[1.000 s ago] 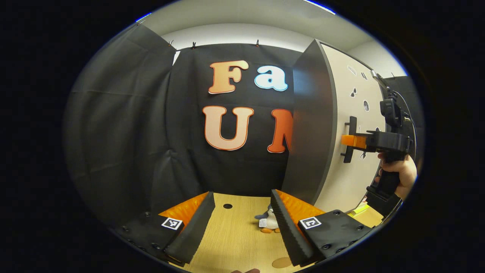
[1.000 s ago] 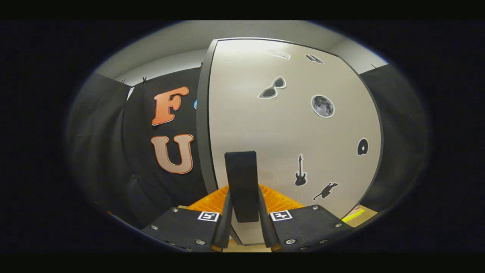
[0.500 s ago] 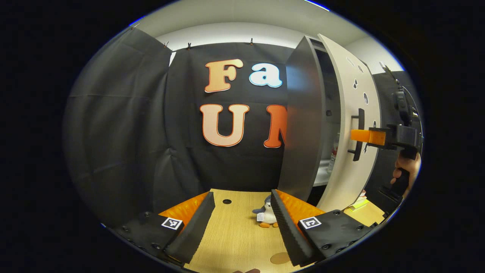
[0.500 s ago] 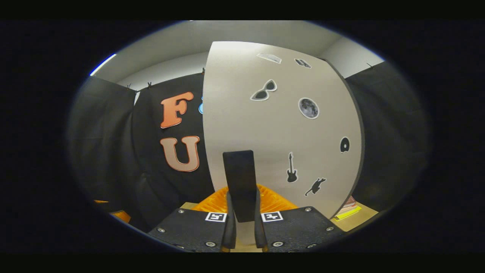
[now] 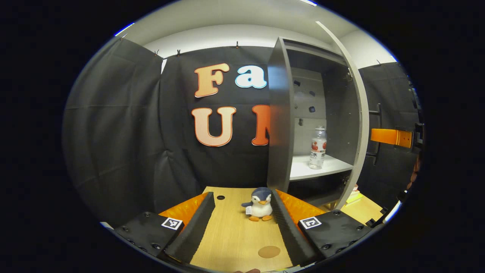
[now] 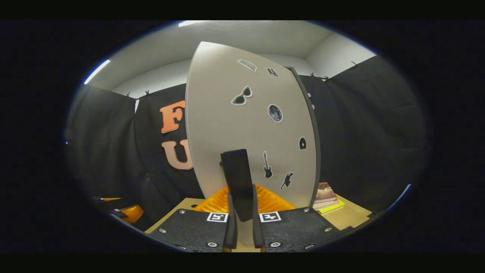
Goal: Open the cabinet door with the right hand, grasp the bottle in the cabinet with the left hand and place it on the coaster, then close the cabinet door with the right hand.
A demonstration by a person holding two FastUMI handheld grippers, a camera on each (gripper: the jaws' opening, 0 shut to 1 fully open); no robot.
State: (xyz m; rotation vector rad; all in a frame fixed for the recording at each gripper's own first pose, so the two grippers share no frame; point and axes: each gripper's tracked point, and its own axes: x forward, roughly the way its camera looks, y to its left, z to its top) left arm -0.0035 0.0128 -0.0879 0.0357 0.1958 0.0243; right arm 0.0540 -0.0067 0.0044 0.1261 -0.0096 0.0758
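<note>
In the left gripper view the grey cabinet stands with its door swung wide. A clear bottle with a red label stands upright on the white shelf inside. A round brown coaster lies on the wooden table between my left gripper's fingers. My left gripper is open, low over the table and well short of the cabinet. My right gripper is shut on the door's black handle; it also shows at the right edge as the right gripper.
A small plush penguin sits on the table in front of the cabinet, just left of my left gripper's right finger. Books are stacked on the table to the door's right. Stickers dot the door's outer face.
The door has swung from shut to wide open, pulled by my right gripper on its handle. The bottle and shelf have come into sight. My left gripper stayed open.
</note>
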